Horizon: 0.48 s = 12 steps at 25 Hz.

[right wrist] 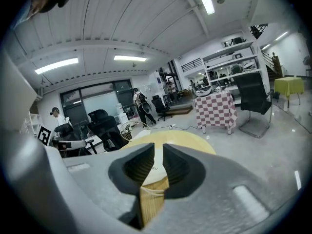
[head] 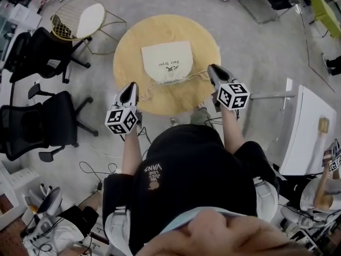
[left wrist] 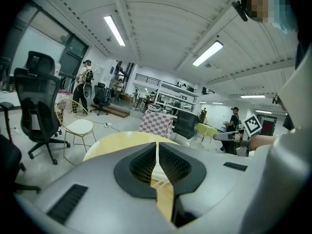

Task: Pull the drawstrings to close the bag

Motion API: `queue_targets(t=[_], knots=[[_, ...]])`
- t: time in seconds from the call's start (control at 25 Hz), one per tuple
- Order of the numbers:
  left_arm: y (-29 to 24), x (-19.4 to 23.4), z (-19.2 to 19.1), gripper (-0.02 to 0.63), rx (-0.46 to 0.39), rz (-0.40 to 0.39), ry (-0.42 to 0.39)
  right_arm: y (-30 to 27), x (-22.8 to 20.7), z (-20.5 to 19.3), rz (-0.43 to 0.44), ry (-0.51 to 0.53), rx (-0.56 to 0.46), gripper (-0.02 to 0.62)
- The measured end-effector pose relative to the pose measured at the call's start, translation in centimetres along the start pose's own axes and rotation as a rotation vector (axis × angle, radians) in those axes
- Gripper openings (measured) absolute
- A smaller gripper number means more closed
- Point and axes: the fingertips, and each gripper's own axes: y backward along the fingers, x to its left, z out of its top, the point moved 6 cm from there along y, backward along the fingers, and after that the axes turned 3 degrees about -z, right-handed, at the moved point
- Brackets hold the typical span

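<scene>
A cream drawstring bag (head: pixel 166 60) lies flat on the round wooden table (head: pixel 128 52), its gathered mouth toward me. One cord runs left from the mouth to my left gripper (head: pixel 130 91), the other right to my right gripper (head: pixel 212 71). In the left gripper view the left gripper (left wrist: pixel 157 145) shows only a thin slit between its jaws, and the left drawstring (left wrist: pixel 162 183) crosses its lower end, pinched. In the right gripper view the right gripper (right wrist: pixel 158 147) keeps a wider gap. The right drawstring (right wrist: pixel 152 190) lies across that gap, untouched by the pads.
Two black office chairs (head: pixel 48 121) stand left of the table. A gold wire chair with a white seat (head: pixel 80 20) is at the back left. A white desk (head: pixel 303 132) is on the right. Cables trail on the floor by my feet.
</scene>
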Motion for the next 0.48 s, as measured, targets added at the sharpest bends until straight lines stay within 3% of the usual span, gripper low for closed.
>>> queue_targets(t=[0.48], knots=[[1.7,-2.5,3.7,0.023,-0.096,-0.04,-0.136,2.9,2.9,3.9,0.063,0.05,-0.155,0.005]])
